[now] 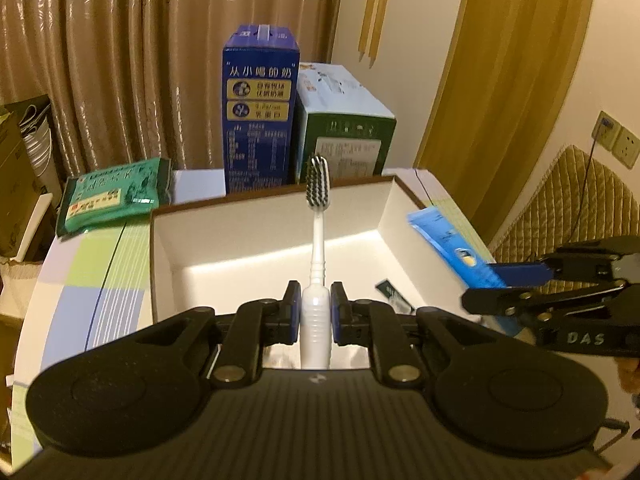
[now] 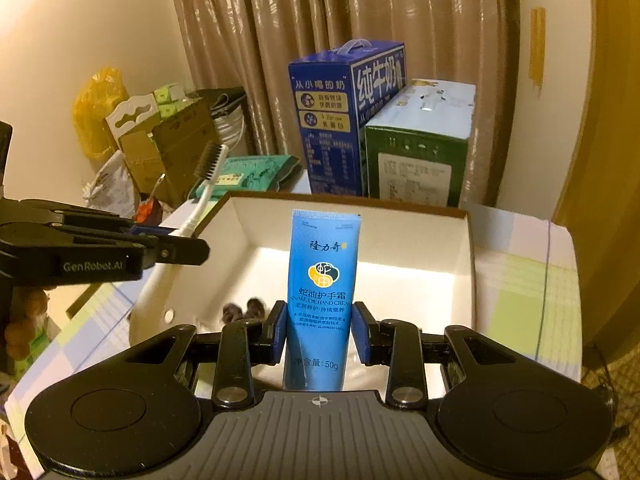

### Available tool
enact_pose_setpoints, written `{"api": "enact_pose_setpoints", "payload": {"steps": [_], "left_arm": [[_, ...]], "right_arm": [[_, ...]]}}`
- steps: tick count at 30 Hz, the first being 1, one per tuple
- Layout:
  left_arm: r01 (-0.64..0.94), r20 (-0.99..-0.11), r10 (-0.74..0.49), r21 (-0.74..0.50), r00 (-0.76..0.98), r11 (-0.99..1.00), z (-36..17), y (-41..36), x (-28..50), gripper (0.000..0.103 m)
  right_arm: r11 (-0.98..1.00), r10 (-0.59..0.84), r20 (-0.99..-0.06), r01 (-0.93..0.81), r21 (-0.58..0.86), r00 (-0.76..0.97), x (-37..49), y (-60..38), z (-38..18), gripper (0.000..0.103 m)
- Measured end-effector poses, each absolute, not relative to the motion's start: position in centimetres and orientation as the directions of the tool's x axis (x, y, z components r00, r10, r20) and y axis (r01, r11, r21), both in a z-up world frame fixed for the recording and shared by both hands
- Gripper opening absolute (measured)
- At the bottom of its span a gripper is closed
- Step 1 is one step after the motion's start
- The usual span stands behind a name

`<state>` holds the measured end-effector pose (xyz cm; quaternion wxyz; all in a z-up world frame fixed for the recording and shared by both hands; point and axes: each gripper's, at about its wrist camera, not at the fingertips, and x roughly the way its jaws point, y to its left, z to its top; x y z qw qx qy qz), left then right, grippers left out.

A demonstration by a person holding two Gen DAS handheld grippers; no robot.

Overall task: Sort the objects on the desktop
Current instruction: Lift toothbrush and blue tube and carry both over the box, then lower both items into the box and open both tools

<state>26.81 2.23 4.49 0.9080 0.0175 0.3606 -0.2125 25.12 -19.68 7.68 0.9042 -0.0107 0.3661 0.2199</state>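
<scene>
My left gripper (image 1: 315,304) is shut on the ribbed handle of a white toothbrush (image 1: 318,236), whose dark bristles point up over the open white box (image 1: 264,208). My right gripper (image 2: 319,326) is shut on a blue hand cream tube (image 2: 322,276), held upright above the same box (image 2: 472,248). In the left wrist view the right gripper (image 1: 516,280) comes in from the right with the tube (image 1: 452,244) over the box's right rim. The right wrist view shows the left gripper (image 2: 176,240) at the left with the toothbrush (image 2: 200,204) slanting over the box's left rim.
A blue milk carton (image 1: 260,108) and a green and white carton (image 1: 344,128) stand behind the box. A green packet (image 1: 114,200) lies at the table's back left. A small dark item (image 1: 394,294) lies inside the box. Curtains hang behind; cardboard boxes (image 2: 168,148) crowd the floor at left.
</scene>
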Motion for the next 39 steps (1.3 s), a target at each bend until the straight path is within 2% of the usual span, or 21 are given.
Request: {"api": "enact_pose_setpoints", "payload": {"steps": [13,21,28,39], "left_arm": [[0.393,-0.687,-0.374,-0.14,0.623,0.909,3.0,0.8,32.9,0.011],[0.343,-0.734,-0.381,-0.213,0.561,0.915,-0.4,0.5,36.9,0.011],[0.292,-0.788,-0.347,-0.222,0.508,0.93,-3.8,0.3,39.6,0.011],[0.247,-0.828,-0.338,-0.249,0.448,0.937,-6.9,0.1,42.4,0.011]], "right_arm": [[0.907,0.378,-0.715,-0.39,0.158,0.588,31.6,-18.7,5.0,0.031],[0.914,0.352,-0.762,-0.376,0.154,0.543,34.6,-17.9,1.9,0.031],[0.914,0.345,-0.79,-0.372,0.161,0.506,36.4,-17.1,-0.2,0.031],[0.921,0.331,-0.827,-0.348,0.177,0.456,38.8,-17.3,-2.4,0.031]]}}
